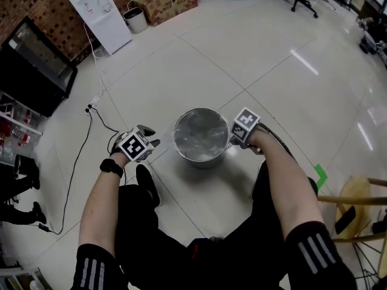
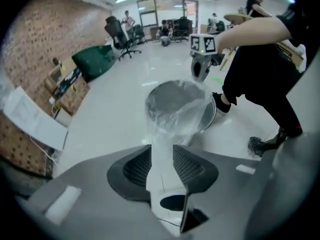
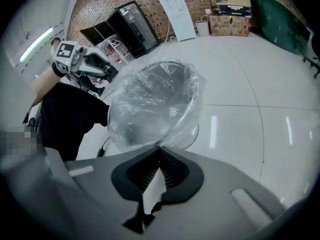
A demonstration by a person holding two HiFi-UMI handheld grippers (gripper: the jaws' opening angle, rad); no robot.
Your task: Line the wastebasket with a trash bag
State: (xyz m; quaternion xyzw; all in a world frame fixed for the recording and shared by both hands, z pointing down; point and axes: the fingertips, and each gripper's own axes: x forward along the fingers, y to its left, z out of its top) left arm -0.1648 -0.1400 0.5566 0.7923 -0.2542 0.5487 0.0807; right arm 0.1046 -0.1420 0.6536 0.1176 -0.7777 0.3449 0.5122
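Fingers [image 2: 135,166] of left gripper [image 2: 161,149]: narrowly spread, pinching a gathered strip of trash bag [image 2: 182,109]. Draws that strip outward from the near rim, probably to gain slack for folding over the edge.

Fingers [image 3: 175,171] of right gripper [image 3: 160,151]: pressed together at the tips, apparently nipping the thin bag edge at the opposite rim. Judged as an anchor, preventing slip of the film into the wastebasket [image 1: 202,161] during the pull.

Finger pads: dark, ribbed, set in smooth grey shells; suited to slick film.

Trash bag: clear, glossy, crinkled film, seated inside the wastebasket and spread across its mouth.

Wastebasket: round, upright, shiny metal-looking wall, standing on the floor [image 1: 272,71] between both grippers.

Floor: pale, glossy tiles.
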